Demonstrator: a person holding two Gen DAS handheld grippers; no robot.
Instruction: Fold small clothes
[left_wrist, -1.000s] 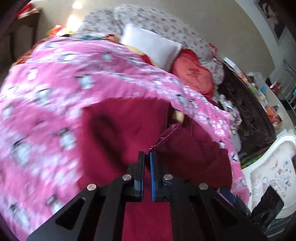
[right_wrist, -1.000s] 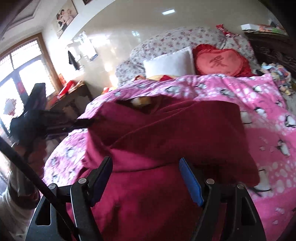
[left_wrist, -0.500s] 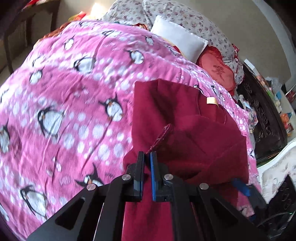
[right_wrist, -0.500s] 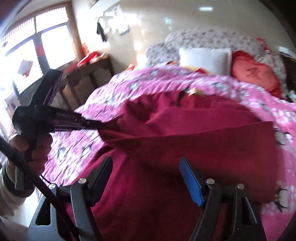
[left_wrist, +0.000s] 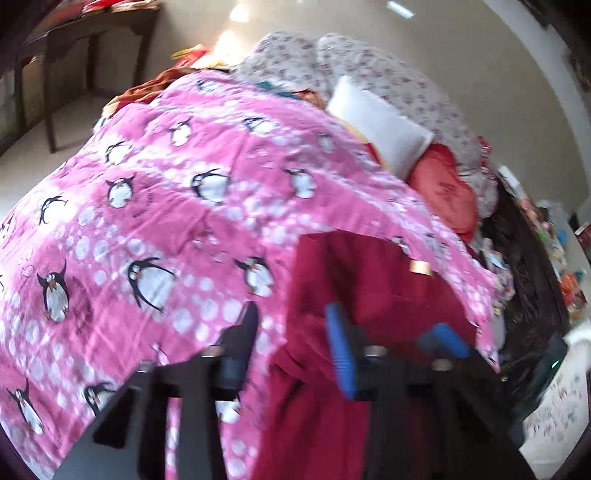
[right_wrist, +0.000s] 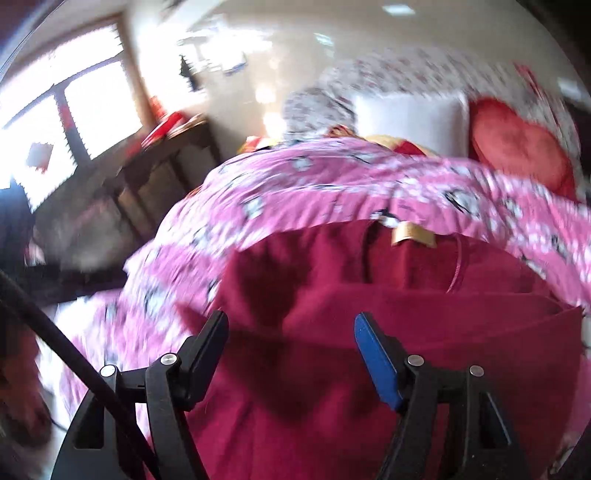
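A dark red garment (left_wrist: 373, 280) with a tan neck label (left_wrist: 421, 266) lies folded on the pink penguin bedspread (left_wrist: 155, 206). My left gripper (left_wrist: 291, 336) is open and empty, over the garment's left edge. The right gripper's blue pad (left_wrist: 448, 339) shows just to its right. In the right wrist view the garment (right_wrist: 406, 295) fills the lower middle, its label (right_wrist: 413, 234) at the far edge. My right gripper (right_wrist: 290, 332) is open and empty above the near fold.
A white pillow (left_wrist: 380, 125), a red heart cushion (left_wrist: 443, 192) and floral pillows (left_wrist: 369, 70) lie at the bed's head. A dark wooden table (left_wrist: 92, 40) stands left of the bed. Dark carved furniture (left_wrist: 528, 266) with clutter is on the right.
My left gripper has opened and let go of the garment's edge, which now lies flat. Both views are blurred with motion. The right gripper stays open.
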